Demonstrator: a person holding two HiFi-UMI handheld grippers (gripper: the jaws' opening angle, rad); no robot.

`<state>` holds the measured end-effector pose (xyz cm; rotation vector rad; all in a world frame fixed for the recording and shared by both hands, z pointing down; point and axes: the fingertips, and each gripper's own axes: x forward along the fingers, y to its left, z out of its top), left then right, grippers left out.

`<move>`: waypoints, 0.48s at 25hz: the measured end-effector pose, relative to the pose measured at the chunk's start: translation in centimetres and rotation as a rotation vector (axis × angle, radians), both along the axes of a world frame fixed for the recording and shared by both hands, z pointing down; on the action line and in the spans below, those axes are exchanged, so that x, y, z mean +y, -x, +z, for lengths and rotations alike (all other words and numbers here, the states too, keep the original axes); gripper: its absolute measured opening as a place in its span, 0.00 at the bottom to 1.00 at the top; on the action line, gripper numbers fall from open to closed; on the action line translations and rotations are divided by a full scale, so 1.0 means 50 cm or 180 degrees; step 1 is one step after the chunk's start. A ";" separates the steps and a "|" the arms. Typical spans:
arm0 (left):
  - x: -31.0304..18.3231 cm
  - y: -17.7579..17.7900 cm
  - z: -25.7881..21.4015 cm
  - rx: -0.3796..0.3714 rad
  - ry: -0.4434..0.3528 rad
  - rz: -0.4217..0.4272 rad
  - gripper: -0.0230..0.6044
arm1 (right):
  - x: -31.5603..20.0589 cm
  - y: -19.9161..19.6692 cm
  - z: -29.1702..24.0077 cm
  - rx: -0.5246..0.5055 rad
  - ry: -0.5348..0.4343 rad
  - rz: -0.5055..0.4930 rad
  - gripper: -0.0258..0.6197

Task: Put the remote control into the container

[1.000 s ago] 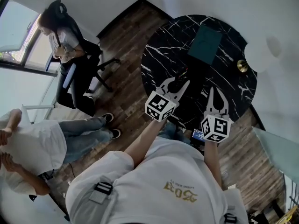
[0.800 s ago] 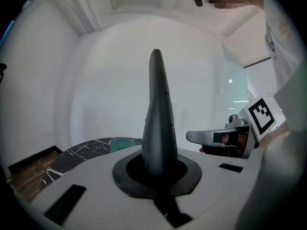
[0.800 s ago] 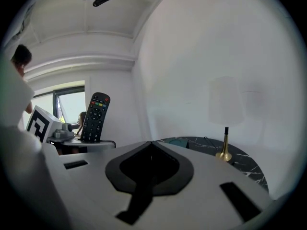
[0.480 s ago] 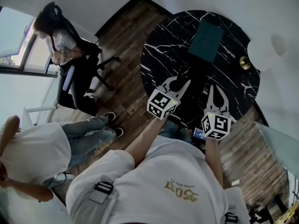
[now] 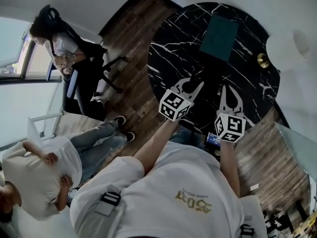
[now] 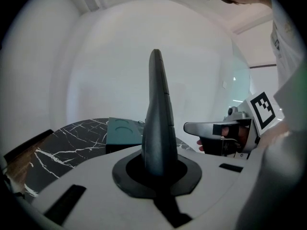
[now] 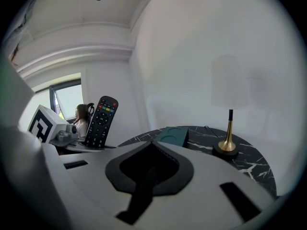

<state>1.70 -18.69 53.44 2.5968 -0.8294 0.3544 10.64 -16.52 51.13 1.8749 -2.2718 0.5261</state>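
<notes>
Remote control (image 7: 100, 122) is off the bench, pinched near its bottom end by the left tongs (image 5: 192, 85). It stands roughly upright, keypad toward the right tongs' camera.

Scene:
- Round black marble bench (image 5: 171, 53), white veins, mostly bare.
- Table lamp (image 7: 229, 85), white shade, brass base, at the bench's far right edge.
- Teal container (image 5: 219, 37) on the far side of the bench, well apart from the remote. It is flat and rectangular, with two round recesses in its top face. Can't tell whether that face is a lid or whether the container is open.
- Right tongs (image 5: 226, 90) pressed together, nothing in them, beside the left tongs over the near part of the bench.

Step, my read: grasp is done and this is the carry. The remote is in the air and not yet at the container.

Next move needs:
- Left hand reaches across the bench to the container.
- Lay the remote from upright toward flat so it fits.
- Let go only once it is in.
- If that top is a lid, the free right tongs would have to open it first.
- The grip is at one end of a long thing, so it will likely pivot if bumped.
</notes>
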 end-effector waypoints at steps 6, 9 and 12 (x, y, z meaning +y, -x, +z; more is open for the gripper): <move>-0.004 -0.008 0.051 -0.0099 0.0172 0.0074 0.06 | -0.009 0.004 0.031 0.0027 0.0104 -0.0030 0.06; -0.004 -0.009 0.072 -0.0154 0.0244 0.0094 0.06 | -0.010 0.005 0.044 0.0055 0.0154 -0.0050 0.06; -0.002 -0.011 0.093 -0.0220 0.0320 0.0118 0.06 | -0.012 0.005 0.051 0.0063 0.0181 -0.0060 0.06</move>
